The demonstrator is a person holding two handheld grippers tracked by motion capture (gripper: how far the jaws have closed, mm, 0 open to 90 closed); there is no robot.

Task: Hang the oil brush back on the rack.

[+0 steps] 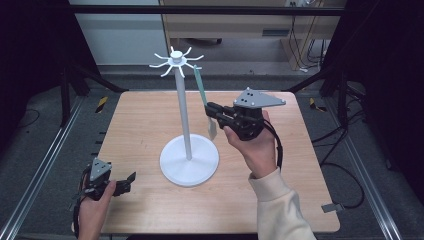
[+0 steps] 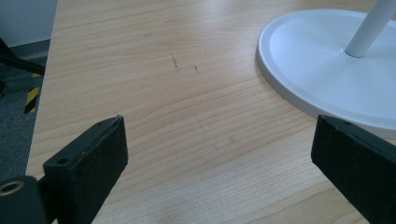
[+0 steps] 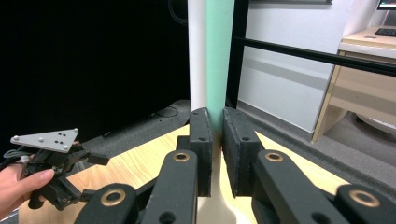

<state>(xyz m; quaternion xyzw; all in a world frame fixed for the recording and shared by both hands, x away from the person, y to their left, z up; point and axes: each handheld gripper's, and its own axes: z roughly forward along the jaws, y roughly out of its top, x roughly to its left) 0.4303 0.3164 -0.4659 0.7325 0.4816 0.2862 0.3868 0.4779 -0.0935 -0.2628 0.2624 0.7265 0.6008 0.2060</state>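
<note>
A white stand (image 1: pixel 185 115) with a round base (image 1: pixel 189 162) and a ring of hooks (image 1: pixel 175 60) on top rises from the middle of the wooden table (image 1: pixel 150 115). A utensil with a mint-green handle (image 1: pixel 200 86) and a pale lower end (image 1: pixel 212 130) hangs upright just right of the pole, its top close to one hook. My right gripper (image 1: pixel 209 111) is shut on that handle (image 3: pixel 219 56), its jaws pressed against it on both sides (image 3: pixel 217 135). At the table's front left, my left gripper (image 1: pixel 131 179) stands open and empty (image 2: pixel 219 149) above bare wood, left of the base (image 2: pixel 336 65).
Black frame bars and dark curtains surround the table. A desk and cables stand behind it. In the right gripper view, the stand's pole (image 3: pixel 197 51) rises just behind the handle, and the other hand's gripper (image 3: pixel 51 163) is lower left.
</note>
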